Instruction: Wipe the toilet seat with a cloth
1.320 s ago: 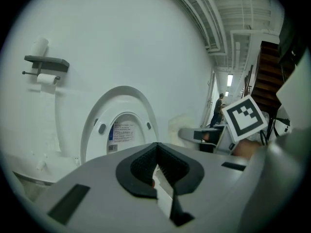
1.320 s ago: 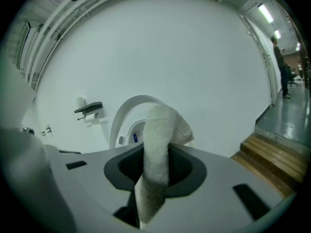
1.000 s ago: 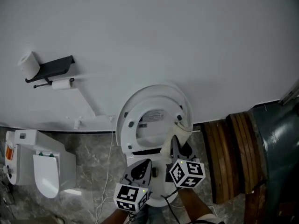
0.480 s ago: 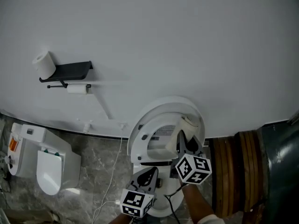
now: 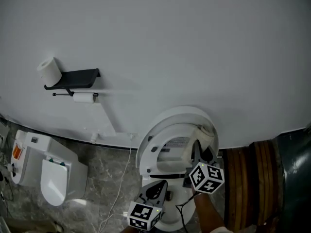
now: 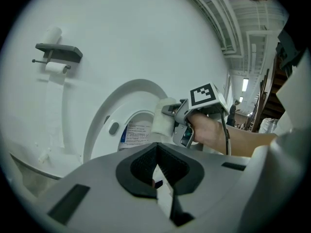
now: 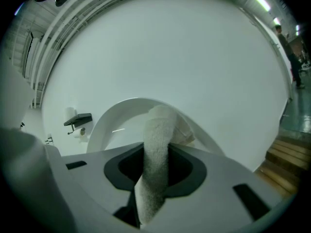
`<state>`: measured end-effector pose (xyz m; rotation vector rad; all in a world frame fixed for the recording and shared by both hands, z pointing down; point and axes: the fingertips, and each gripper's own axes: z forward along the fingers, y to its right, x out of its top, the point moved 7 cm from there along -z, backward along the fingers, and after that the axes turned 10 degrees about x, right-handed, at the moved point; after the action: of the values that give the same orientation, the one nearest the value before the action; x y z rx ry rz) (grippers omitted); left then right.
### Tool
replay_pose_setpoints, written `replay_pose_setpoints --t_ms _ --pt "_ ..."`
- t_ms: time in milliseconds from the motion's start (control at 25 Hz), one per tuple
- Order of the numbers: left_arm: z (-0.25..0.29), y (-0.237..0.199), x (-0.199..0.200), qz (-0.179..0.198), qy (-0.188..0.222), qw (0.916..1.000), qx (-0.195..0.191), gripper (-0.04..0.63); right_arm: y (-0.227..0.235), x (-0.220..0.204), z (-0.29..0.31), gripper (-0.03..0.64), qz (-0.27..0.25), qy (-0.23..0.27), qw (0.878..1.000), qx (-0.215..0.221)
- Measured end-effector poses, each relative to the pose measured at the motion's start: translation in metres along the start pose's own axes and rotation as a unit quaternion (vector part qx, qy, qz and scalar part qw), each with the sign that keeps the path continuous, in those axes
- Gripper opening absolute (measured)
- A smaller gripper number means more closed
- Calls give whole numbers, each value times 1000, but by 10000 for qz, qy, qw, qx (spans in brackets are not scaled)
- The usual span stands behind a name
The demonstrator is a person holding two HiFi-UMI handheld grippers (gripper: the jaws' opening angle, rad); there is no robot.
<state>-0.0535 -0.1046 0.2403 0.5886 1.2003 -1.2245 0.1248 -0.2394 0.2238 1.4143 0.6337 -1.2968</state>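
Your right tool [image 7: 155, 181] is clamped on the rolled white terry cloth [image 7: 158, 140]. The cloth's free end lies against the upper right arc of the raised white plastic toilet seat [image 5: 146, 149], which stands upright against the pale wall. Your left tool [image 6: 163, 176] sits lower, in front of the seat's bottom edge, with its jaws together and nothing between them. Up and to the left of the seat, a black wall shelf [image 5: 80, 75] carries a white paper roll [image 5: 49, 71], and a second roll [image 5: 83, 97] hangs beneath it. Brown wooden planks [image 5: 250, 161] stand to the right of the seat.
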Motion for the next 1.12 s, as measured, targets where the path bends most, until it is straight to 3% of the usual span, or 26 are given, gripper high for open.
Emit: replay_pose_setpoints --t_ms 520,1000,1120 --pt "18 5 -33 -176 -147 9996 -159 2 41 -36 -27 100 325 447 9973 -487" --pt "32 8 -61 -205 -255 9989 -334 2 59 -64 -45 100 619 794 9930 -614" --pt "35 7 -66 -220 -280 9988 -323 2 66 -72 -48 100 442 776 9935 -704"
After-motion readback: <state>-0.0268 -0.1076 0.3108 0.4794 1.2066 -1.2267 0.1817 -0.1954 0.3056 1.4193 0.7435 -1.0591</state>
